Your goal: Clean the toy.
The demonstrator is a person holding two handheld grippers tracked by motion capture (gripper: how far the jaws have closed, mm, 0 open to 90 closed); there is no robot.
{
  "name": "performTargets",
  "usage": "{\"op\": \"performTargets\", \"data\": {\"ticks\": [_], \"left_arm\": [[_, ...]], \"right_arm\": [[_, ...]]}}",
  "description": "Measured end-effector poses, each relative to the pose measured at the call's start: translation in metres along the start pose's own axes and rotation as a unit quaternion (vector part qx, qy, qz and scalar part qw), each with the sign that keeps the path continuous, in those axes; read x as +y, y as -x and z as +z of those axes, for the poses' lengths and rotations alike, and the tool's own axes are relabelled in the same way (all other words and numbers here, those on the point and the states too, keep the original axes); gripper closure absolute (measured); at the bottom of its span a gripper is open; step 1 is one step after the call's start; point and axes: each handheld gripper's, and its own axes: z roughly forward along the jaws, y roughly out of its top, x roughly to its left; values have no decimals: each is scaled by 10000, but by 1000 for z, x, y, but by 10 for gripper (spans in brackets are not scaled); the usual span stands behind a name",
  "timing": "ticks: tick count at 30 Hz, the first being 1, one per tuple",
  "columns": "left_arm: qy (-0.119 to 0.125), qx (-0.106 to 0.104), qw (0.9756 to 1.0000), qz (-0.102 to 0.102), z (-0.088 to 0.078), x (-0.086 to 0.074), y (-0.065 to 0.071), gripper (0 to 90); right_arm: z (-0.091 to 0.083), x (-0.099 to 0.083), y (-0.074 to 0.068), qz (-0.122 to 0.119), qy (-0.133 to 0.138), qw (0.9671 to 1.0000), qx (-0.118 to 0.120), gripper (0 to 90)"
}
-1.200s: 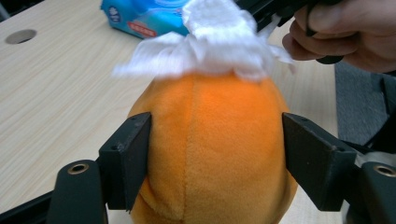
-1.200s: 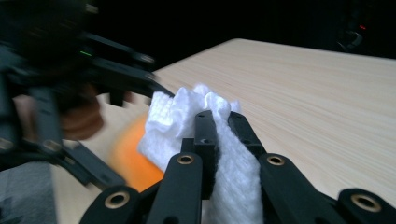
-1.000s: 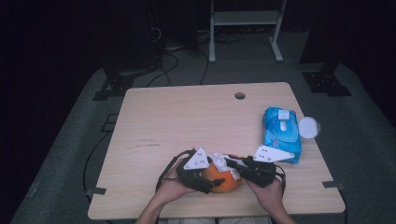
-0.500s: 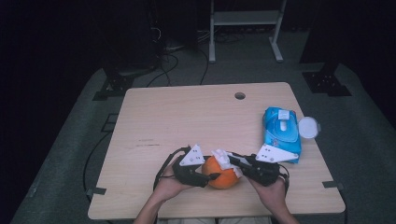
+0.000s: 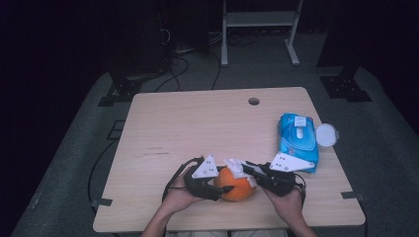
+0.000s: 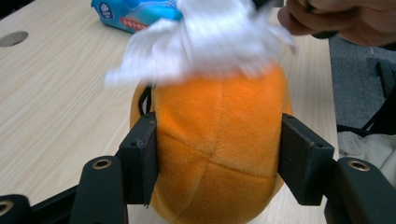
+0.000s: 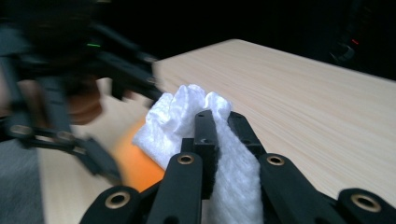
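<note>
A pale wooden bench (image 5: 197,123) is standing on a grey floor (image 5: 74,163) in a dark room. Black cables (image 5: 178,64) are trailing behind it, near a white metal frame (image 5: 259,19).

Orange plush ball (image 6: 219,154) upright at table's near edge, crumpled white wipe (image 6: 205,42) draped on top

I can't read a single word anywhere. My blue wipes pack (image 6: 135,11) carries a round logo and a red strip of print, but both are too small and blurred.
</note>
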Motion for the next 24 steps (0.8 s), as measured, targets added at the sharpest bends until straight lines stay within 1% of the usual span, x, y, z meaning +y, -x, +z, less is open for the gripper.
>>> {"op": "performTargets", "data": {"ticks": [1, 2, 3, 6, 7, 8, 9, 10, 11, 12, 13, 14, 15, 17, 19, 20, 22, 23, 24], "left_arm": [[1, -27, 10000, -18, 0, 0, -1, 378], [3, -70, 10000, -26, 2, 0, -1, 376], [-7, -125, 9999, -97, 4, 0, -1, 371], [-68, -162, 9998, -38, 5, -2, 0, 357], [-74, -162, 9998, -40, 3, -2, -1, 360], [-59, -161, 9998, -73, 2, -3, -2, 363], [-83, -164, 9998, -77, 1, -4, -4, 364], [-81, -163, 9998, -103, 0, -5, -6, 365], [-91, -162, 9997, -130, -1, -6, -8, 365], [-73, -182, 9996, -181, -2, -8, -10, 365], [-69, -199, 9995, -240, -3, -10, -12, 363], [-99, -227, 9993, -282, -4, -11, -15, 358], [-132, -272, 9989, -364, -5, -12, -17, 346], [-256, -351, 9977, -512, -6, -13, -22, 283], [-374, -438, 9964, -627, -5, -13, -24, 172], [-444, -487, 9955, -684, -4, -12, -25, 137], [-453, -552, 9952, -669, -1, -12, -23, 119], [-458, -563, 9953, -636, -1, -11, -23, 117], [-395, -571, 9954, -658, -3, -11, -23, 119]], "right_arm": [[-2, -2, 4, 136, -5, 9999, -30, 829], [-2, -3, 5, 170, 5, 9999, -25, 828], [-1, -3, 0, 90, 3, 10000, -30, 827], [8, 2, -18, -195, -5, 9996, 190, 827], [10, 3, -20, -271, -37, 9994, 214, 827], [10, 4, -18, -257, -30, 9994, 236, 829], [9, 3, -14, -153, -20, 9996, 256, 829], [8, 1, -8, -46, -12, 9998, 198, 829], [5, -2, -1, 13, -43, 10000, 85, 829], [3, -6, 6, 132, -52, 9999, -13, 829], [0, -9, 13, 321, -57, 9995, -58, 829], [-2, -13, 18, 425, -83, 9990, -129, 829], [-2, -15, 21, 428, -128, 9988, -199, 829], [0, -16, 19, 494, -110, 9986, -166, 829], [4, -13, 8, 292, -98, 9995, -116, 829], [6, -11, 3, 194, -76, 9998, -77, 829], [8, -8, -5, 66, -59, 10000, 24, 828], [9, -8, -6, 43, -67, 10000, 27, 829], [8, -8, -4, 45, -64, 10000, 29, 829]]}}
